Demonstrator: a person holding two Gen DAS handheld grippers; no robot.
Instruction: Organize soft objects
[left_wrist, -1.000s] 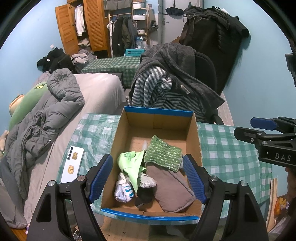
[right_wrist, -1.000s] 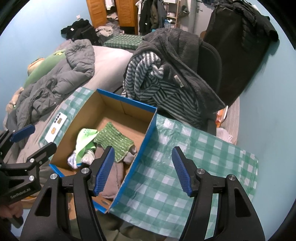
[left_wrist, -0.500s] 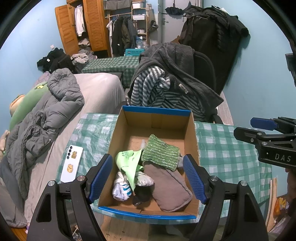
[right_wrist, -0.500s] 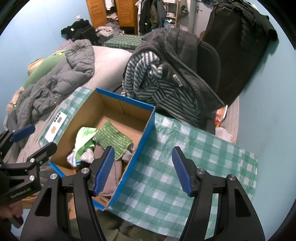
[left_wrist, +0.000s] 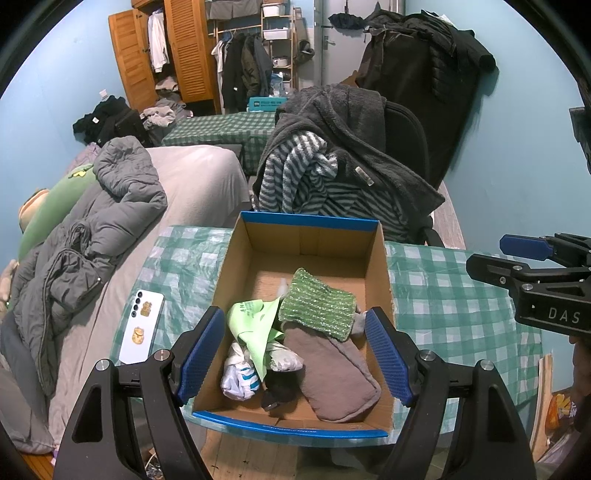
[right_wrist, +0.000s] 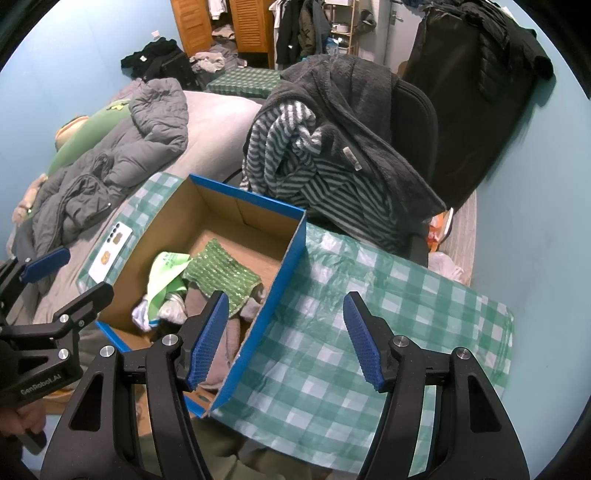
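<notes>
Hovering, both grippers' fingers (left_wrist: 388, 358) apart, empty; lower left one squarely over green knitted cloth (left_wrist: 317, 304) (blue-rimmed cardboard box (left_wrist: 306, 221)).

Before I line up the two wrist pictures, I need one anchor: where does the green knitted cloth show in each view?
Left wrist view: the green knitted cloth lies inside the cardboard box, just right of centre, between the open fingers.
Right wrist view: the green knitted cloth sits left of centre, above the left finger.
Shared landmark: the white phone left of the box.
</notes>
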